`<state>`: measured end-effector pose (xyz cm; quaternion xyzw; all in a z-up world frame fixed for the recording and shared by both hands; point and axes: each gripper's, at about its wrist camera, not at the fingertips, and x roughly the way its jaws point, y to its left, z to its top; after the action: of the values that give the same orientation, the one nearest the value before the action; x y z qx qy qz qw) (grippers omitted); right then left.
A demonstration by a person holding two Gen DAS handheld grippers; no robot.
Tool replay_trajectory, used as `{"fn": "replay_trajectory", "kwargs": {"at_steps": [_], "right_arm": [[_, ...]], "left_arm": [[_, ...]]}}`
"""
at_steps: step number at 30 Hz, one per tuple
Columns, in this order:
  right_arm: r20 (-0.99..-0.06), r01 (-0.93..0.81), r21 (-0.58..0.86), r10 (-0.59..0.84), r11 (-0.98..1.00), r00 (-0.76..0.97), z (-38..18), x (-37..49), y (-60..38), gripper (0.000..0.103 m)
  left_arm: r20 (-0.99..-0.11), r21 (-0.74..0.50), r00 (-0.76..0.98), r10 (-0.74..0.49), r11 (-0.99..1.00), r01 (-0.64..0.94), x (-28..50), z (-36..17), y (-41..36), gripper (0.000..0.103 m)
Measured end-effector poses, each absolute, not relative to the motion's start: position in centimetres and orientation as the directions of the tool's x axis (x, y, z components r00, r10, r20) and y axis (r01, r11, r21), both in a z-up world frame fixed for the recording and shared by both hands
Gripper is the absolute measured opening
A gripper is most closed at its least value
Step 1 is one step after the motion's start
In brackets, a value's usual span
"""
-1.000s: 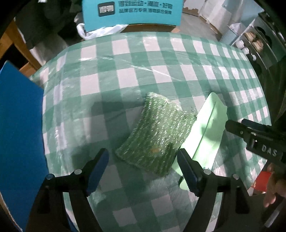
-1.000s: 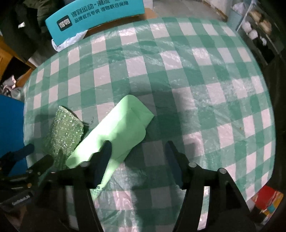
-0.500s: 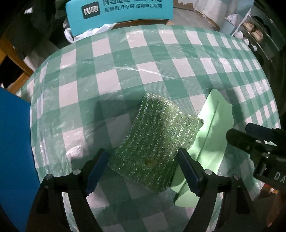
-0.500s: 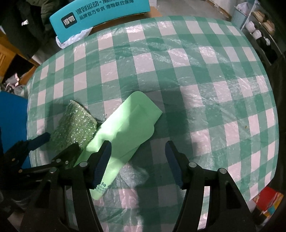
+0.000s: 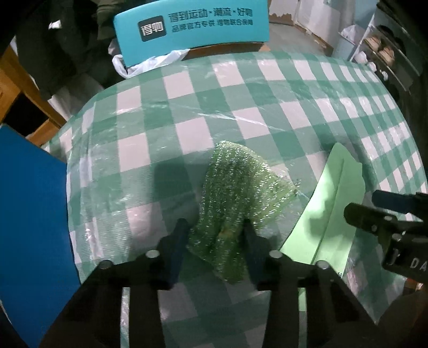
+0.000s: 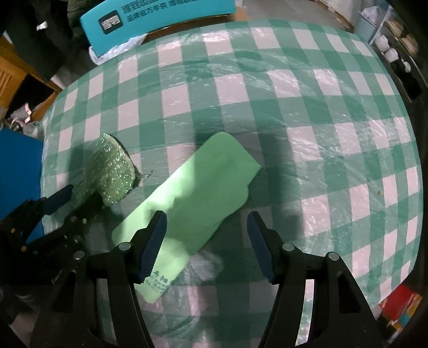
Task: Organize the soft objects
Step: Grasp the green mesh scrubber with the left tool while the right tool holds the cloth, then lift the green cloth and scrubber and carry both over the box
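A sparkly green scrub cloth (image 5: 235,192) lies on the green-and-white checked tablecloth (image 5: 149,128). My left gripper (image 5: 214,235) is shut on its near edge, which bunches between the fingers. It also shows in the right wrist view (image 6: 109,171), with the left gripper (image 6: 67,203) on it. A pale green cloth (image 6: 198,198) lies flat to its right, also seen in the left wrist view (image 5: 331,208). My right gripper (image 6: 207,233) is open over the pale cloth's near end, not touching it.
A blue board (image 5: 29,235) stands at the table's left edge. A teal sign (image 5: 192,24) and a white plastic bag (image 5: 144,64) sit beyond the far edge. Shelves with small jars (image 6: 388,45) are at the far right.
My left gripper has moved forward and closed on the near edge of the sparkly cloth, bunching it. The right gripper stays open and has moved slightly over the pale green cloth.
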<state>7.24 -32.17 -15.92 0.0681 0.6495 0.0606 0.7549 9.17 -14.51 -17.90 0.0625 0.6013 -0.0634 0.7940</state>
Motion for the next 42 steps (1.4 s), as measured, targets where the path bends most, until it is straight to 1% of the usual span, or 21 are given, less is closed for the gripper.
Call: {"fn": "replay_trajectory", "kwargs": {"at_steps": [3, 9, 12, 15, 16, 18, 20, 22, 23, 29, 42], "right_arm": [[-0.974, -0.024, 0.172, 0.174, 0.985, 0.145, -16.3, 7.4, -31.4, 0.063], [-0.984, -0.088, 0.106, 0.117, 0.990, 0.134, -17.7, 7.7, -29.0, 0.063], [-0.986, -0.150, 0.031, 0.055, 0.988, 0.158, -17.9, 7.3, -27.4, 0.063], [-0.983, -0.159, 0.039, 0.067, 0.986, 0.171, -18.0, 7.0, -26.9, 0.063], [-0.983, -0.161, 0.040, 0.068, 0.986, 0.173, -18.0, 6.9, -26.8, 0.060], [-0.981, -0.178, 0.045, 0.077, 0.983, 0.176, -17.9, 6.7, -26.5, 0.048], [-0.981, -0.193, 0.049, 0.083, 0.980, 0.173, -17.8, 6.7, -26.1, 0.024], [-0.982, -0.201, 0.060, 0.094, 0.978, 0.165, -17.8, 6.6, -25.9, 0.012], [-0.982, -0.200, 0.070, 0.103, 0.977, 0.158, -17.8, 6.6, -25.9, 0.011], [-0.977, -0.198, 0.112, 0.144, 0.974, 0.156, -17.3, 6.3, -25.8, 0.009], [-0.939, -0.204, 0.155, 0.209, 0.967, 0.272, -10.9, 5.5, -26.2, 0.009]], "left_arm": [[-0.963, 0.001, 0.266, -0.044, 0.986, 0.167, 8.9, -17.7, -13.8, 0.029], [-0.964, -0.011, 0.261, -0.053, 0.987, 0.160, 8.6, -17.7, -13.3, 0.028], [-0.964, -0.017, 0.258, -0.058, 0.987, 0.158, 8.7, -17.8, -13.1, 0.028], [-0.965, -0.025, 0.254, -0.064, 0.988, 0.154, 8.9, -17.9, -12.8, 0.027], [-0.965, -0.027, 0.253, -0.066, 0.988, 0.152, 8.9, -17.9, -12.7, 0.027], [-0.966, -0.033, 0.249, -0.070, 0.988, 0.148, 8.8, -17.8, -12.5, 0.026], [-0.966, -0.040, 0.248, -0.074, 0.989, 0.143, 9.0, -17.9, -12.2, 0.025], [-0.965, -0.045, 0.248, -0.079, 0.989, 0.138, 8.9, -17.7, -12.0, 0.025], [-0.965, -0.047, 0.249, -0.080, 0.989, 0.137, 8.8, -17.6, -11.9, 0.025], [-0.958, -0.062, 0.270, -0.094, 0.990, 0.125, 8.1, -16.4, -11.2, 0.024], [-0.926, -0.073, 0.361, -0.110, 0.991, 0.115, 6.0, -11.2, -10.1, 0.024]]}}
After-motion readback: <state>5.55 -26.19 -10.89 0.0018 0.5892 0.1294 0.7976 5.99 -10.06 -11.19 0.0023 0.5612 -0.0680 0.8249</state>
